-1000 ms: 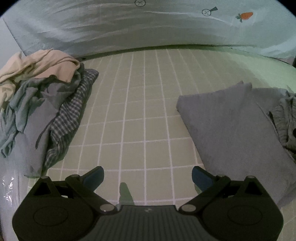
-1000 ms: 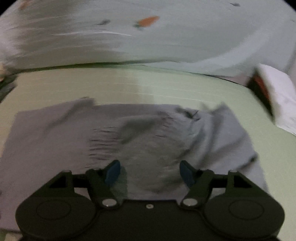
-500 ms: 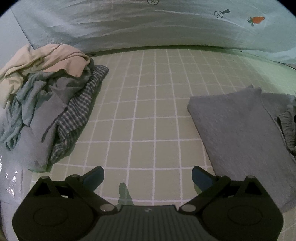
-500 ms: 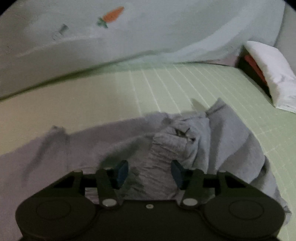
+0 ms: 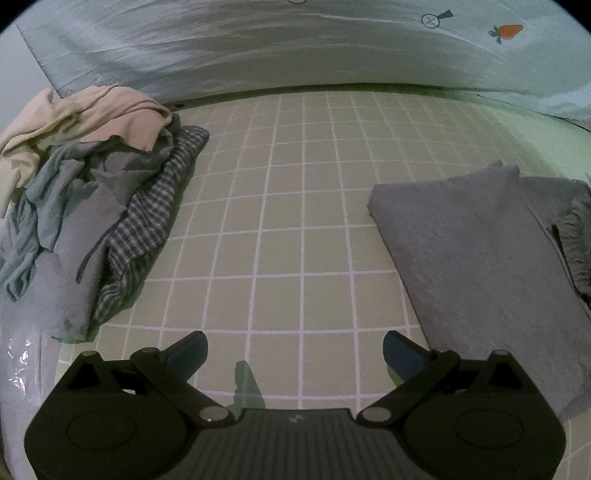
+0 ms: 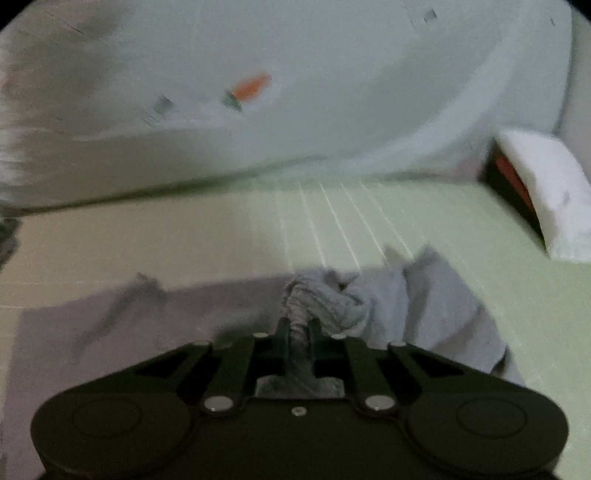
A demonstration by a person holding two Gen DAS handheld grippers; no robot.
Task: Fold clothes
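Left wrist view is showing what the right one is not: a heap of unfolded clothes (image 5: 92, 206) lying at the left on the green gridded mat (image 5: 295, 229), with a cream garment (image 5: 85, 118) sitting on top, a checked shirt (image 5: 147, 229) spilling down its right side, and grey and pale blue pieces bunching between them. Grey garment (image 5: 476, 273) is lying well apart from the heap at the right of the mat, its near part flat and neatly edged, its far right edge rumpling. Left claw (image 5: 295, 350) is hovering over bare mat between the two, jaws standing wide, nothing between them. Right wrist view, blurred, is giving the other side: right claw (image 6: 299, 328) is pinching a bunched, ribbed fold of the same grey garment (image 6: 443, 306), jaws having just been closing and now narrow with cloth pressed between them, the fabric gathering up into a ridge ahead of the tips while the rest is lying spread to the left. Only this view is showing a white pillow (image 6: 546, 195) at the far right. Pale sheet with a carrot print (image 5: 508, 31) is running behind the mat in both views. No containers are showing.
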